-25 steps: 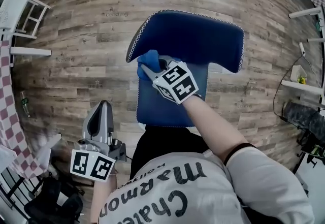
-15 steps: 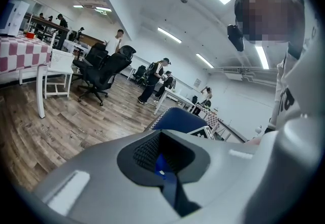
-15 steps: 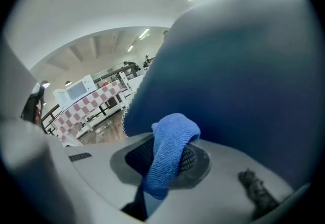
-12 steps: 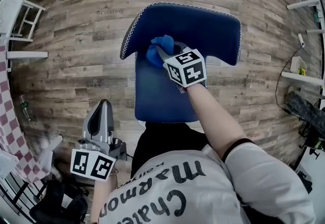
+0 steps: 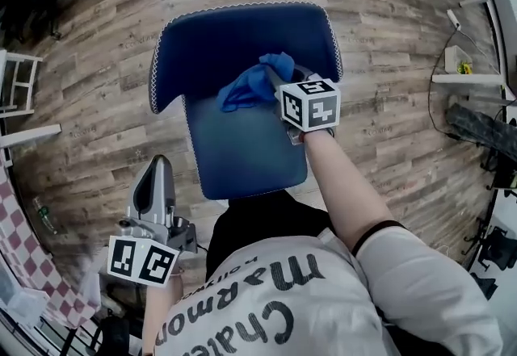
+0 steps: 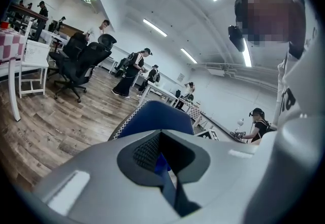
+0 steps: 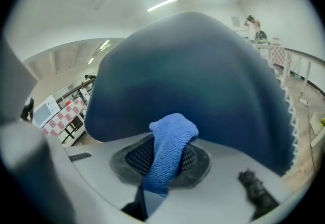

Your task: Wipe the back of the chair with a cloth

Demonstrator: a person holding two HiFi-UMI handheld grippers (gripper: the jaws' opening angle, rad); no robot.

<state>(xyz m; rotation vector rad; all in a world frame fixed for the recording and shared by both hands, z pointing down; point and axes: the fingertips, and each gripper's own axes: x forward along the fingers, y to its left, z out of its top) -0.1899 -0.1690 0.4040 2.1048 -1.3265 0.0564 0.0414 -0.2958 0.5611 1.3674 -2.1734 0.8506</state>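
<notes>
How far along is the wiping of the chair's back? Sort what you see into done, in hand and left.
Done: the right gripper has its jaws shut on the blue textured cloth. In hand: the cloth is held against the blue padded chair back. Left: no mark shows how much has been wiped, so probably most of the surface remains. The left gripper hangs low beside the person, jaws shut and empty.
</notes>
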